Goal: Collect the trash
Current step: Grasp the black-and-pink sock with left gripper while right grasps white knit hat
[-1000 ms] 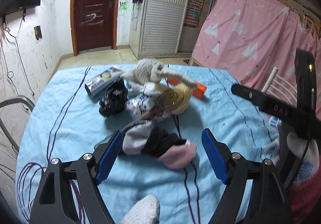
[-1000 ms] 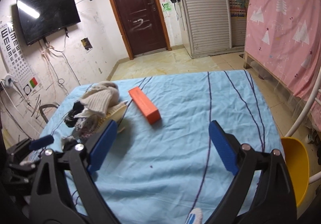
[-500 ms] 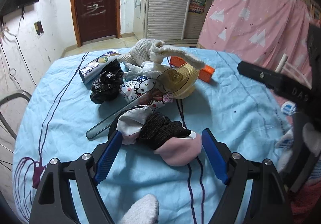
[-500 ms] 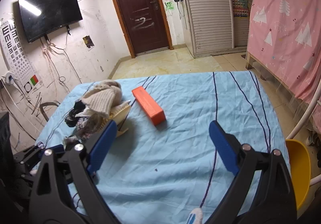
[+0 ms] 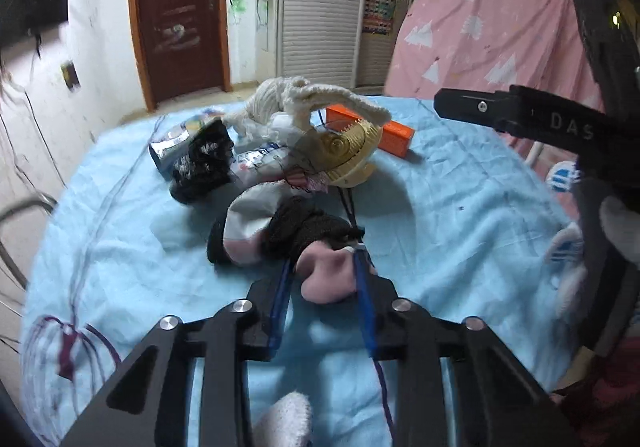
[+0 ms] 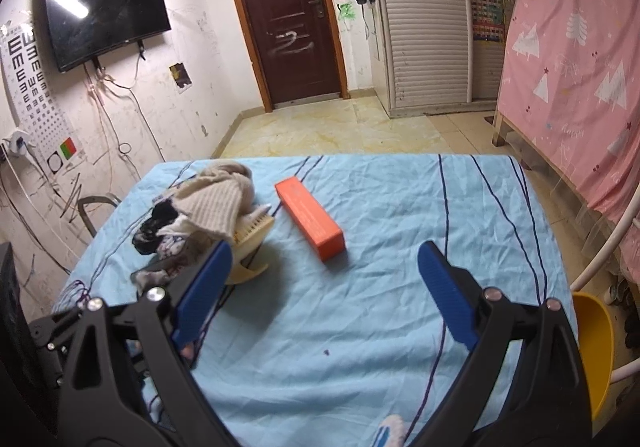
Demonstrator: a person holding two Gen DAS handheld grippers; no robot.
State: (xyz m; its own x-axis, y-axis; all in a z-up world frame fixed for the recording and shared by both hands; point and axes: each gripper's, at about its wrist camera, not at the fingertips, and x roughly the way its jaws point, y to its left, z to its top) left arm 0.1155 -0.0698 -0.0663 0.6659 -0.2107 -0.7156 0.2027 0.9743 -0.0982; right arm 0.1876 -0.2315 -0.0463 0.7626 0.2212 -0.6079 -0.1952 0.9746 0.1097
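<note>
My left gripper [image 5: 322,267]: its jaws have just been closing and now pinch the pink end of the sock bundle [image 5: 280,235], blue pads pressed against either side of it.
Sock bundle: pink, black and pale grey cloth bunched together, lying on the blue sheet [image 5: 120,247] just in front of my left fingers; its far end is close to the gold brush.
My right gripper [image 6: 324,287]: jaws spread wide, nothing between the pads, hanging over bare sheet to the right of the sock bundle's heap.
Right gripper's black body [image 5: 532,119]: seen from my left camera, it reaches in from the right, above the sheet and well apart from the sock bundle.
Gold brush [image 5: 344,151]: just beyond the sock bundle, tilted on the heap, bristles up.
Printed wrapper [image 5: 260,163]: under the gold brush's left edge, beyond the sock bundle.
Black bag [image 5: 200,167]: crumpled, beyond the sock bundle and to its left.
Blue packet [image 5: 172,143]: behind the black bag, farther from the sock bundle.
Cream knit cloth [image 5: 304,99]: draped over the top of the heap, past the gold brush.
Orange box [image 6: 310,223]: beyond the sock bundle and to the right of the gold brush, flat on the sheet, clear of the heap.
Yellow bin [image 6: 592,347]: off the sheet's right edge, far from the sock bundle.
Brown door [image 6: 288,19]: far wall, straight past the heap.
</note>
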